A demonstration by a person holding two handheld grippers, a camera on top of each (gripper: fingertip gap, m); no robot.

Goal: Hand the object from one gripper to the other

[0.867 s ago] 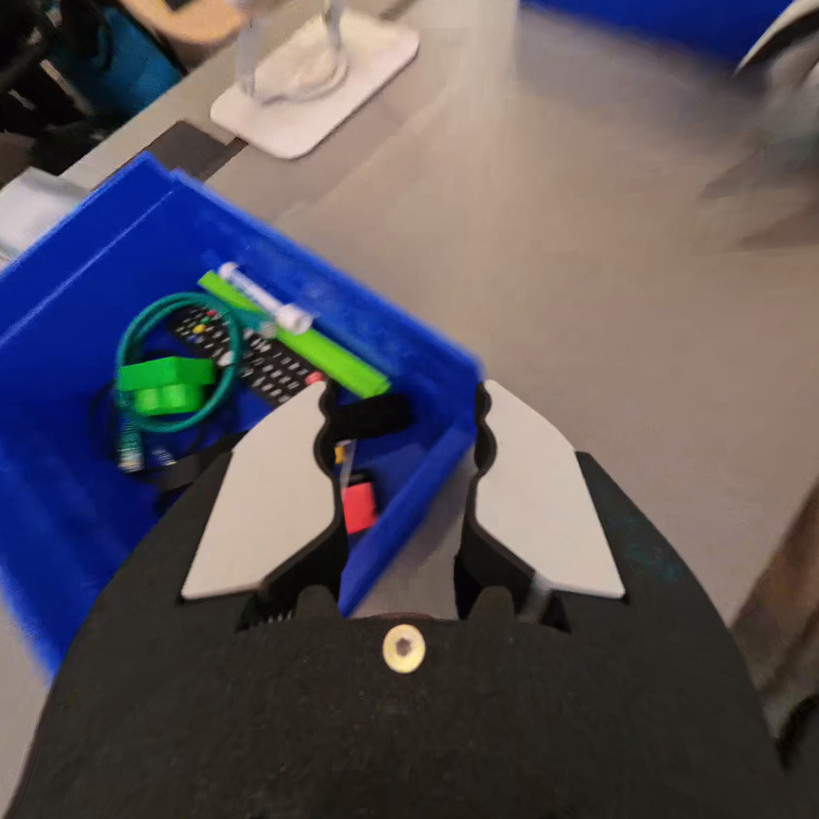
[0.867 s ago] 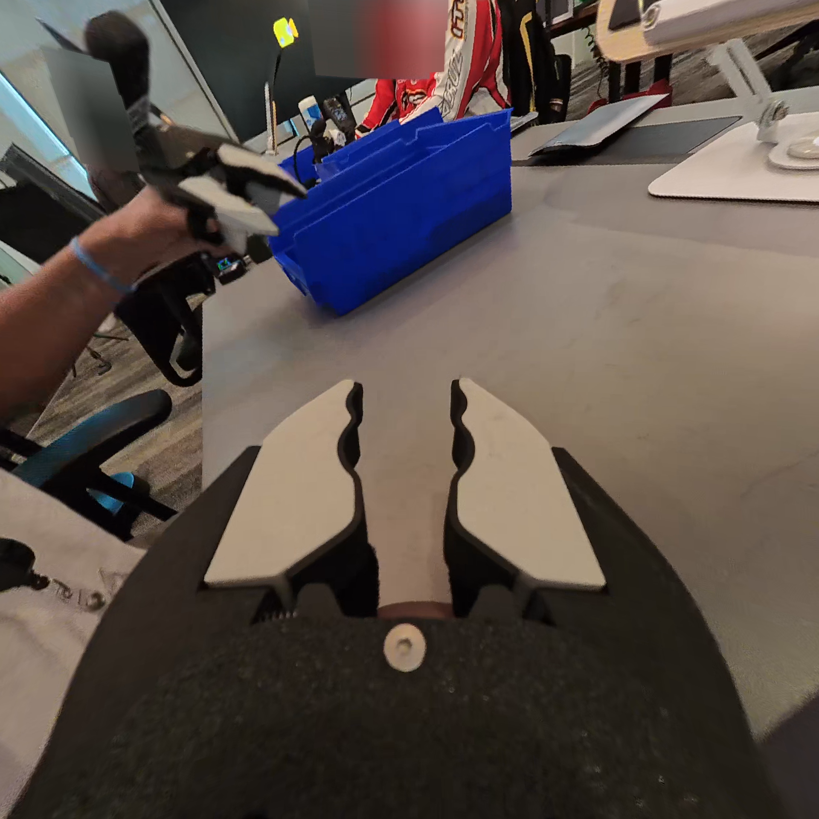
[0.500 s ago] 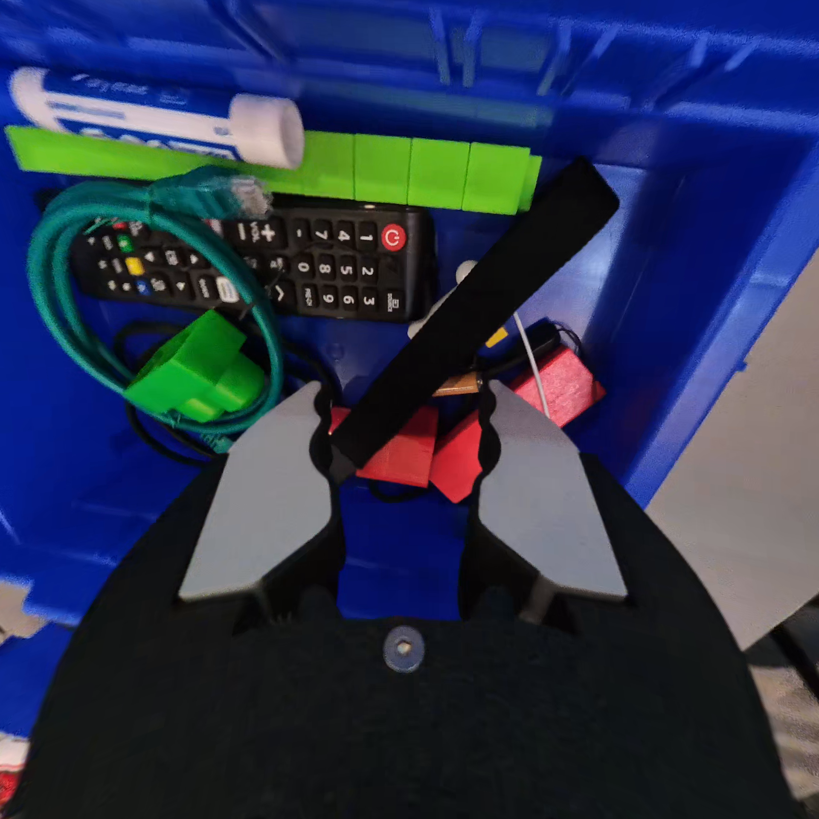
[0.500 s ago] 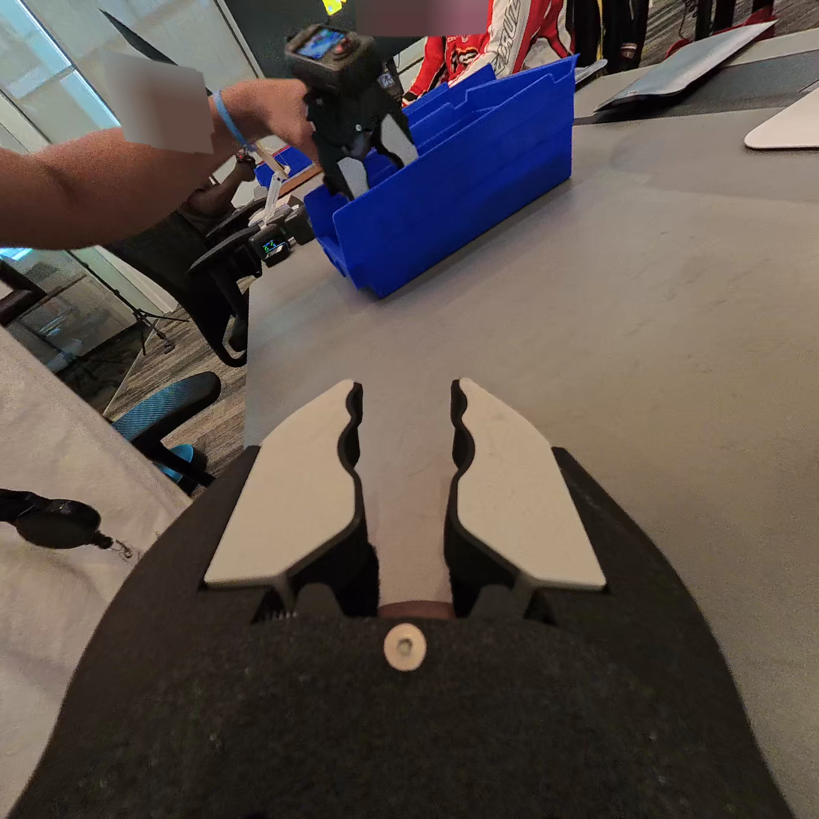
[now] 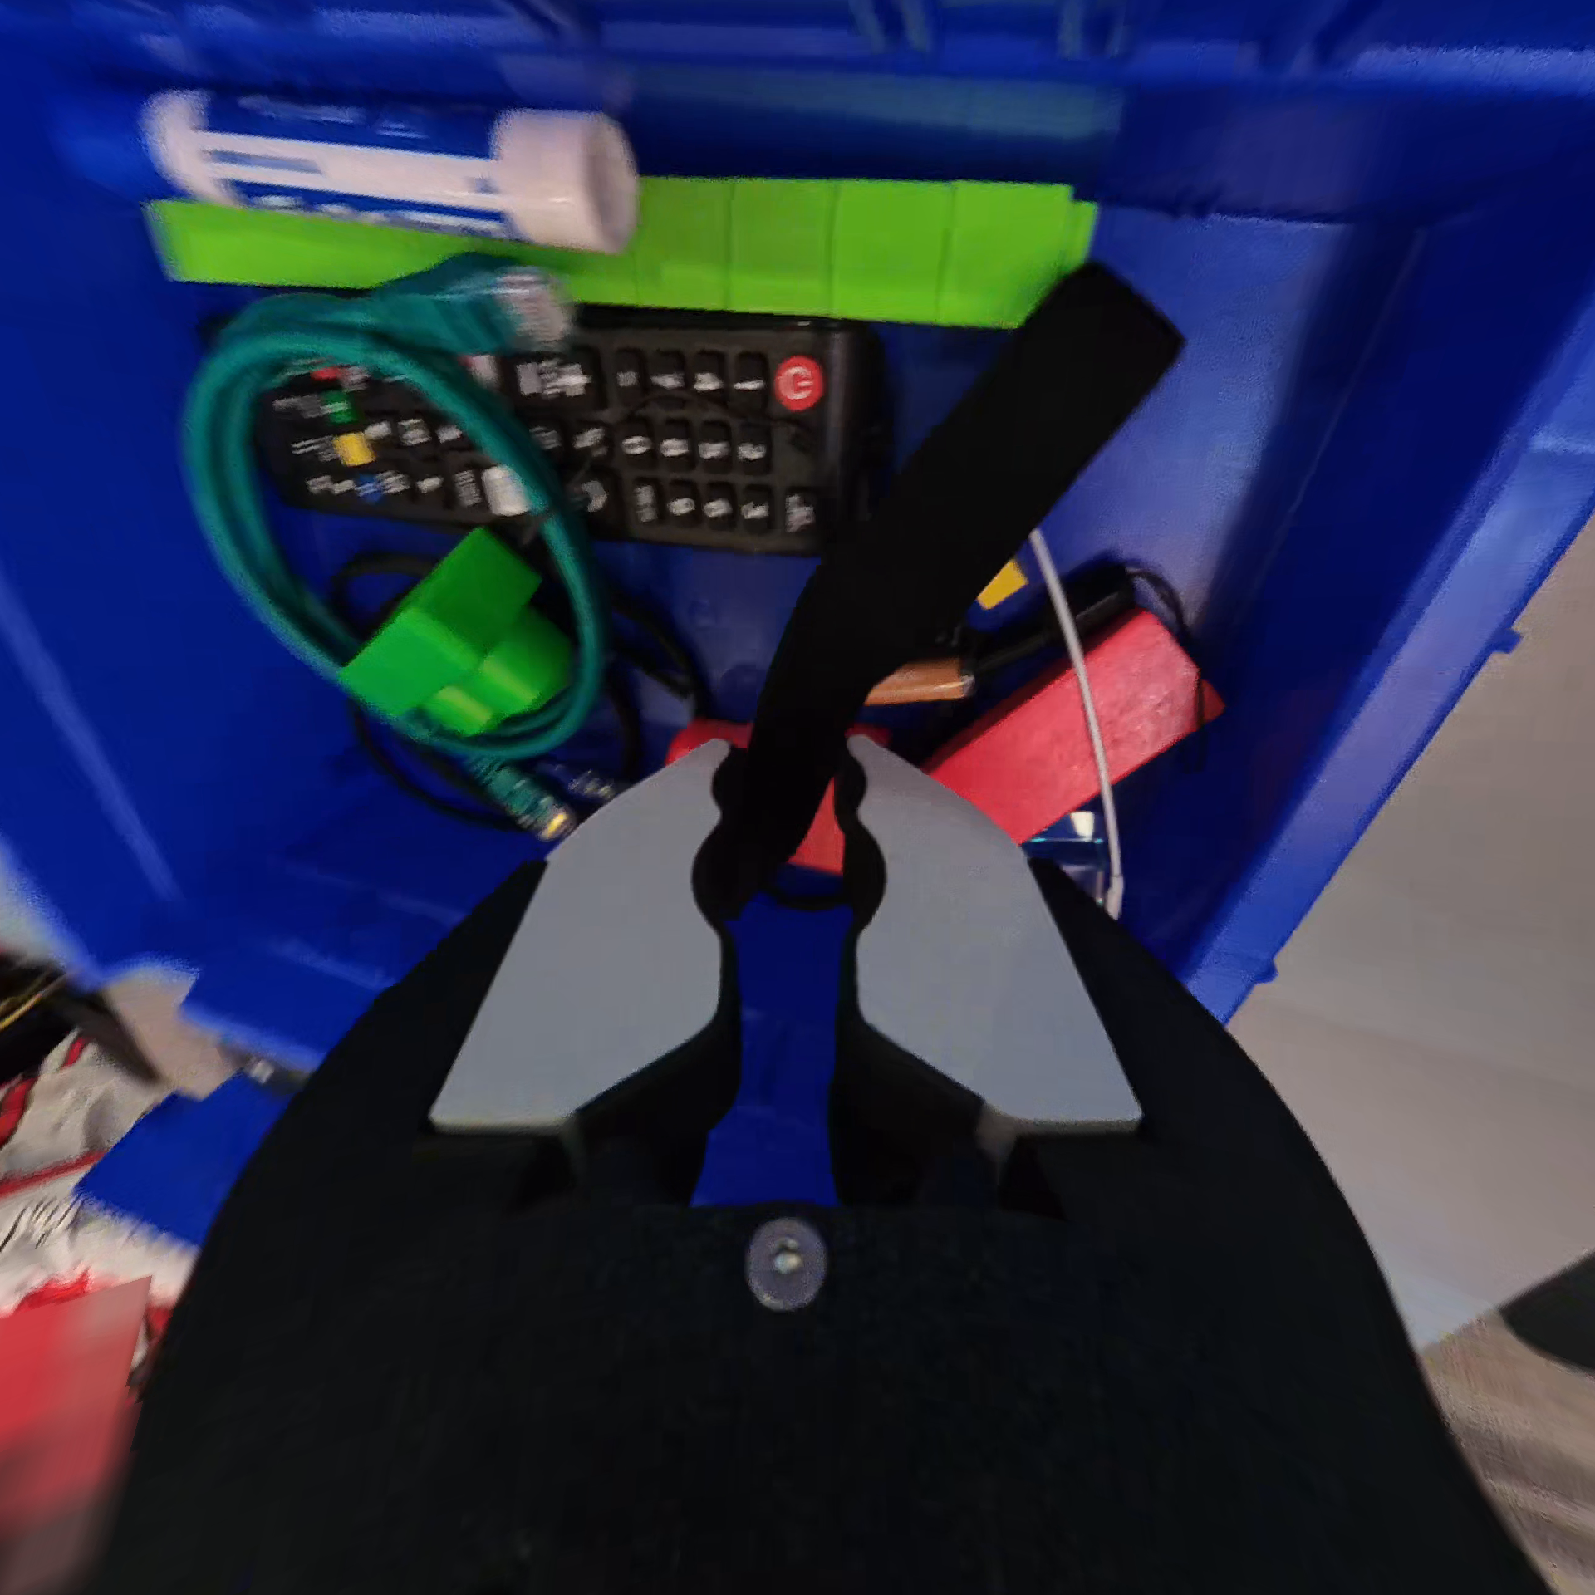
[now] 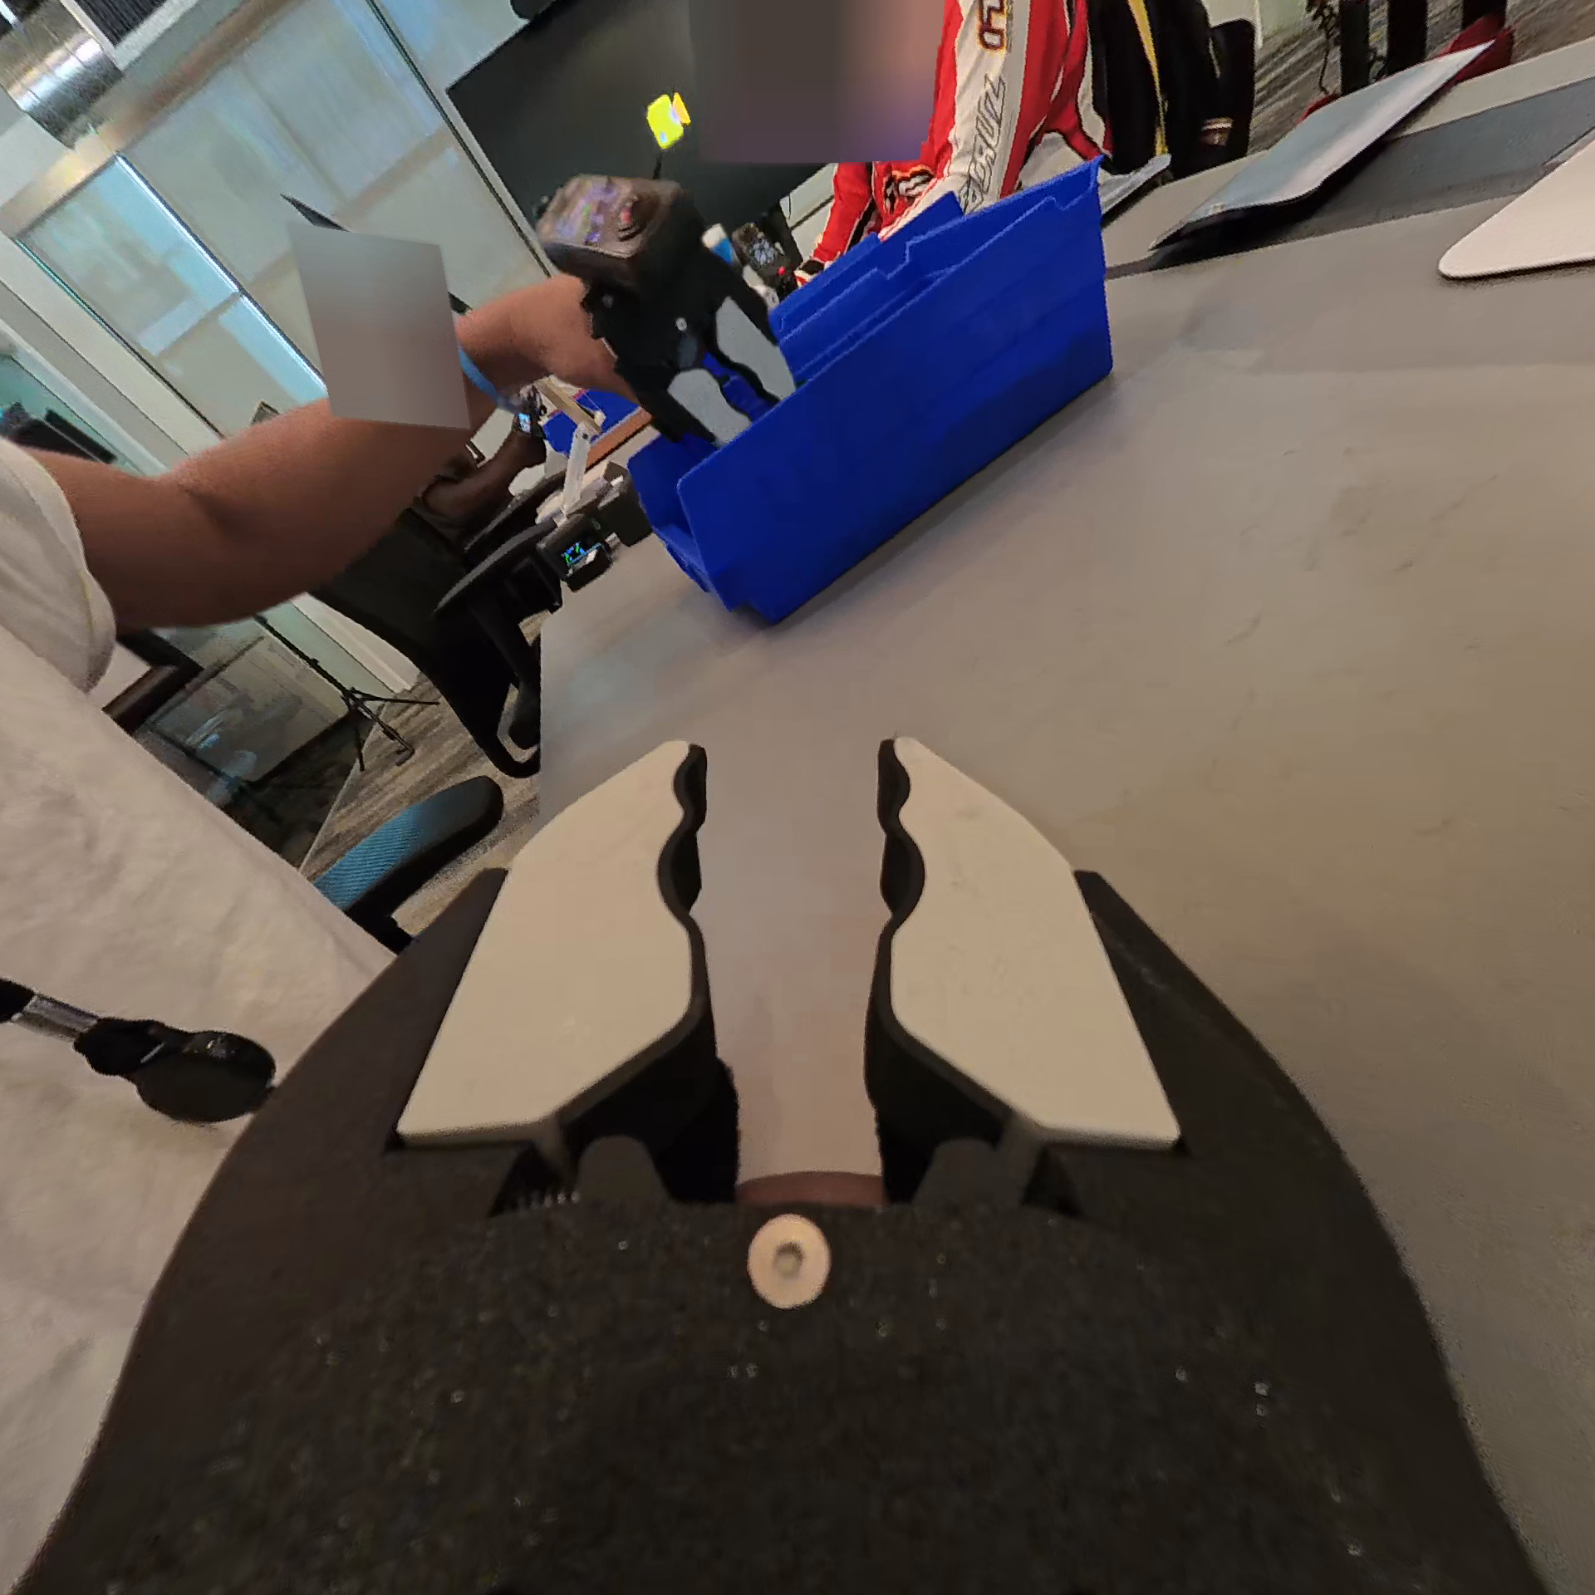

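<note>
My left gripper point(image 5: 781, 764) is inside the blue bin point(image 5: 1346, 552), shut on the near end of a long flat black bar point(image 5: 967, 509) that slants up to the right. Under the bar lie red blocks point(image 5: 1070, 734). In the right wrist view the left gripper point(image 6: 690, 380) reaches down into the same blue bin point(image 6: 906, 449) at the table's far left. My right gripper point(image 6: 790, 759) is open and empty, low over the grey table point(image 6: 1208, 690), well short of the bin.
The bin also holds a black remote point(image 5: 673, 440), a coiled teal cable point(image 5: 259, 535), a green plastic part point(image 5: 466, 656), a green strip point(image 5: 863, 250) and a white-and-blue tube point(image 5: 388, 173). A person in red and white point(image 6: 975, 129) stands behind the bin. An office chair point(image 6: 414, 846) is left of the table. The gap from one gripper's tips to the other's is roughly 40 cm.
My left gripper swung over the bin, dropped in, and closed on the black bar's near end. My right gripper stayed open over the table, tilting slightly.
</note>
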